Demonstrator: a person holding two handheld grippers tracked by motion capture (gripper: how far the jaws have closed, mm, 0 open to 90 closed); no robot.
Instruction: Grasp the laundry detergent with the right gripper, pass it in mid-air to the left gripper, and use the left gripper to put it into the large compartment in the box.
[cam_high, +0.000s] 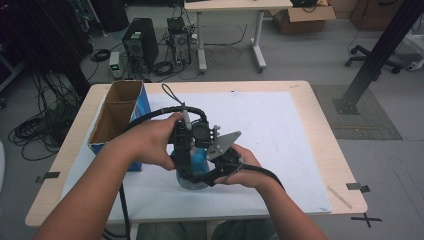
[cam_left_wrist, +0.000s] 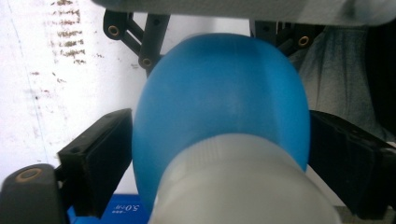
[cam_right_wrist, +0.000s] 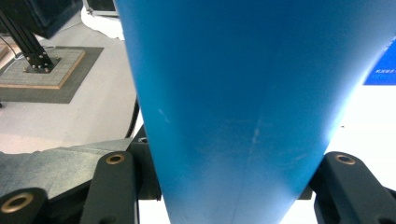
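Observation:
A blue bottle (cam_high: 201, 159) with a white cap (cam_left_wrist: 243, 186) is held above the white mat (cam_high: 280, 140) between both hands. My left gripper (cam_high: 184, 167) comes down over it from the far side. In the left gripper view the bottle (cam_left_wrist: 219, 102) sits between that gripper's (cam_left_wrist: 222, 126) black pads (cam_left_wrist: 100, 163), which lie against its sides. My right gripper (cam_high: 216, 172) comes in from the near right, shut on the bottle's body. In the right gripper view the blue body (cam_right_wrist: 233, 93) stands between that gripper's (cam_right_wrist: 229, 186) jaws.
An open cardboard box with blue sides (cam_high: 117, 112) stands at the table's left, close to my left forearm. The wooden table edge (cam_high: 345, 150) runs along the right. Beyond the table are a computer tower (cam_high: 140, 42), cables and a second desk.

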